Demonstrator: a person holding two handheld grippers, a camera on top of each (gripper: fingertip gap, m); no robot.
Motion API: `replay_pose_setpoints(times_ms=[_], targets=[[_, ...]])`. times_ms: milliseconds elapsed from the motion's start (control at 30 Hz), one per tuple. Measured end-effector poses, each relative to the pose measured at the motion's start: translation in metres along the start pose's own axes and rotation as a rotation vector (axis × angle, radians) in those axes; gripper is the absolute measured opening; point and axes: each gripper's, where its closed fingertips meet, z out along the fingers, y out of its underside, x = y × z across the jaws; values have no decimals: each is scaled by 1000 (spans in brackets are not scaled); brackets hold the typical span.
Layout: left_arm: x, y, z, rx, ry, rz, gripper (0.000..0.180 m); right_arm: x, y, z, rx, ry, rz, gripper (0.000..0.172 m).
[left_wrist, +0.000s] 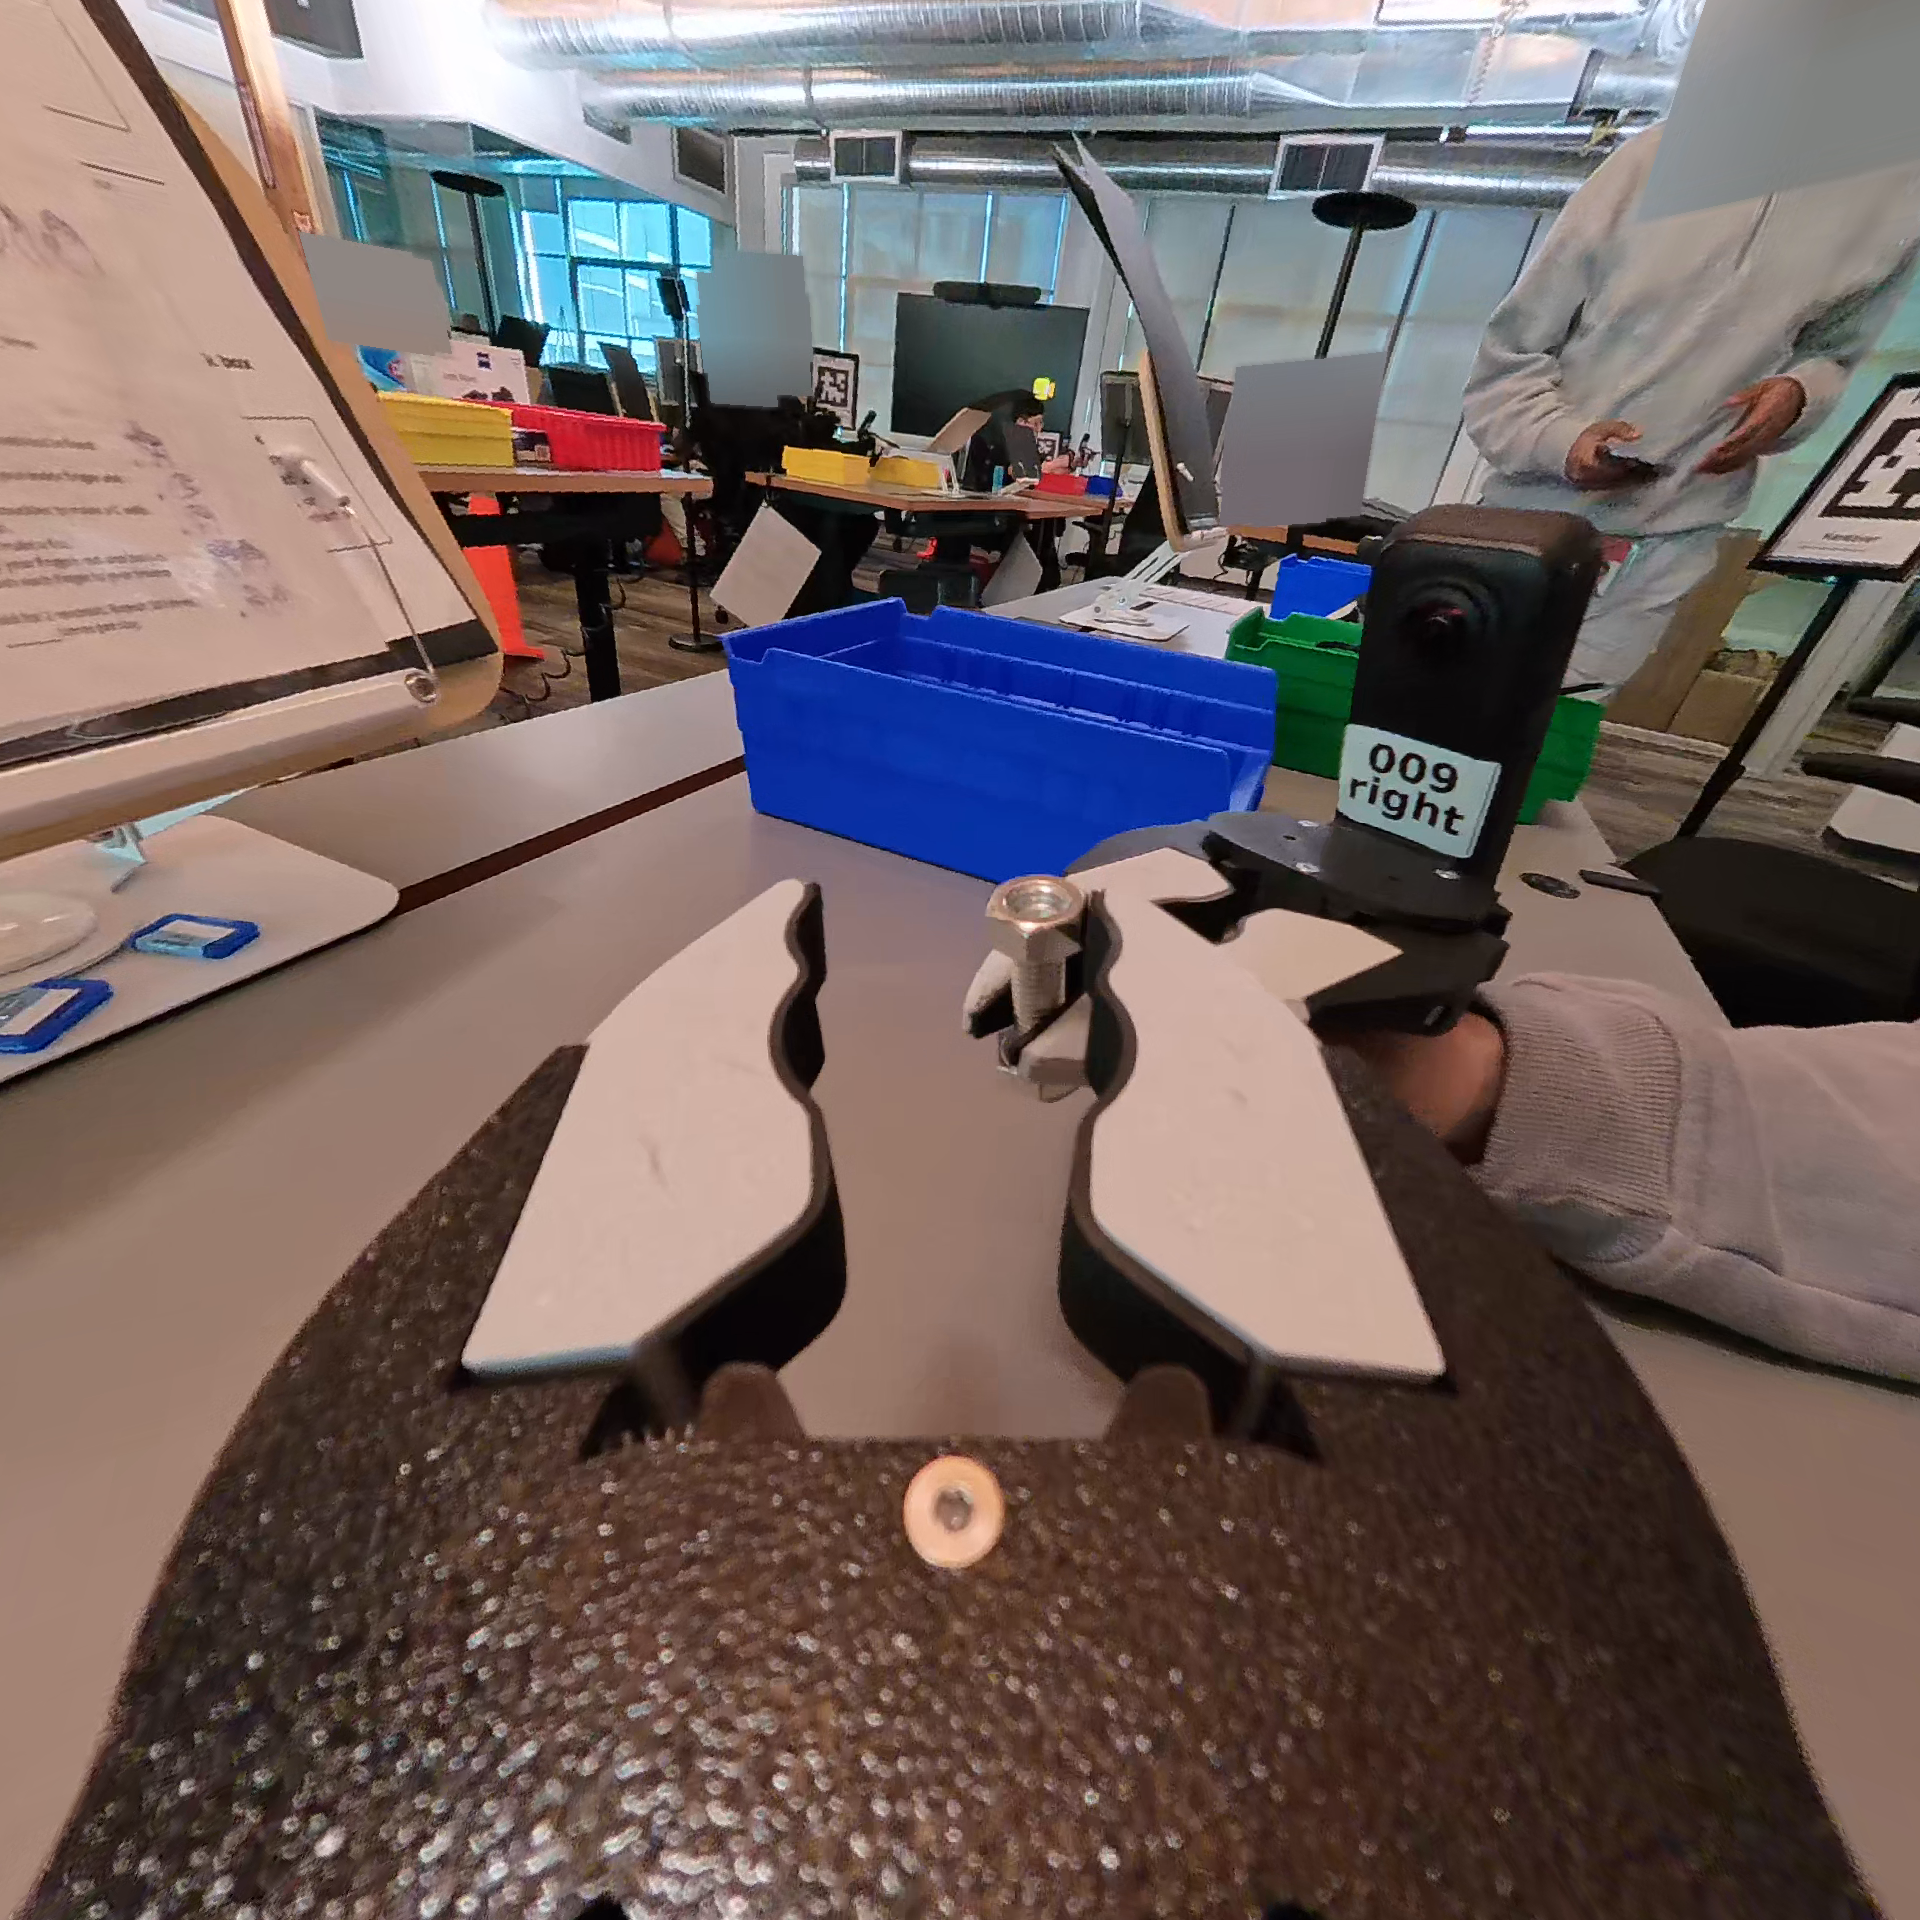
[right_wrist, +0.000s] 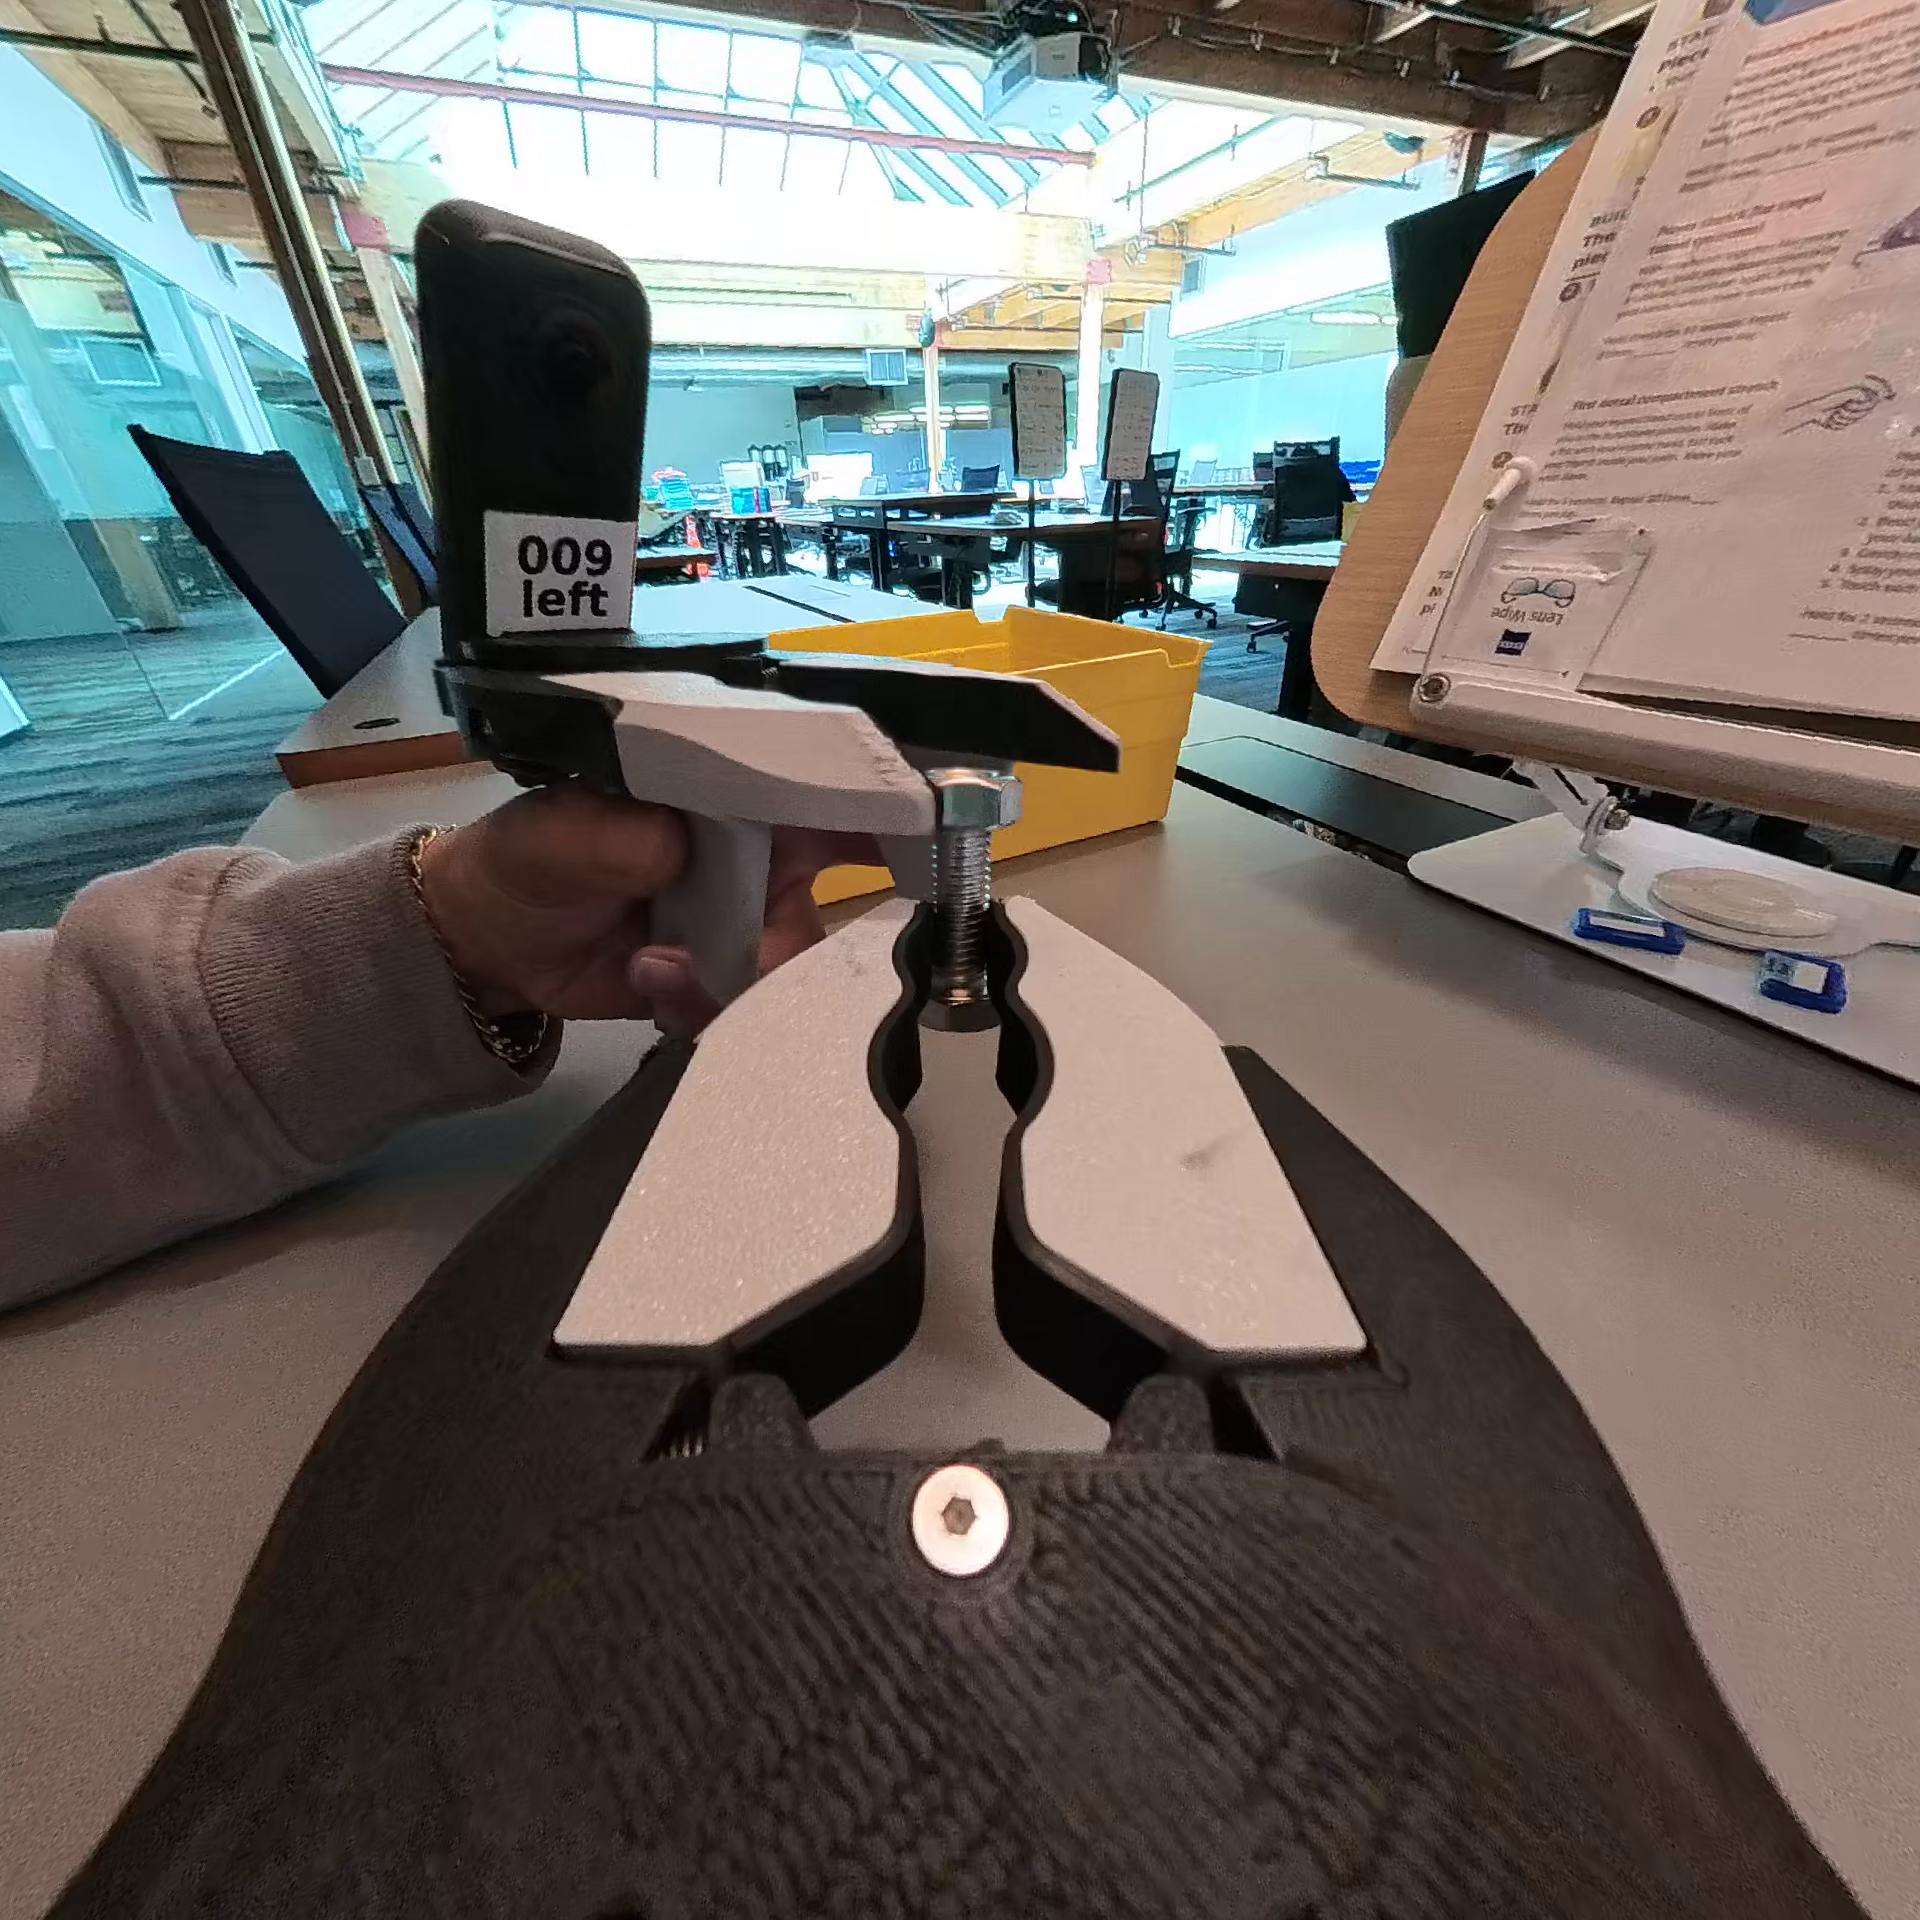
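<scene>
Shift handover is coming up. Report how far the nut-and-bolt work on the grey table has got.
Done: the silver hex nut sits on the top end of the upright silver threaded bolt. Its bore looks hollow, so seemingly only the tip is in.
In hand: the right gripper clamps the bolt's shaft. The left gripper is open, one finger beside the nut.
Left: the thread below the nut is bare.

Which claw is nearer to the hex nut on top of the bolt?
Left. The left claw is open around the hex nut, one finger beside it. The right claw is shut on the bolt's threaded shaft below the nut.
</scene>
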Motion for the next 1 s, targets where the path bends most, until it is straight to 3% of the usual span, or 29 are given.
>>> replay_pose_setpoints(times_ms=[200, 367, 567, 1000], targets=[[-10, 1, -7, -16, -25, -3, 54, 3, 1, -1, 0, 10, 6, 9], [-18, -1, -13, 8, -51, -24, 50, 7, -2, -4, 16, 20, 14, 9], [0, -11, -7, 66, 26, -62, 52, 4, 2, -1, -3, 14, -1, 9], [-14, -1, -9, 8, -38, -37, 55, 5, -2, -4, 6, 21, -9, 9]])
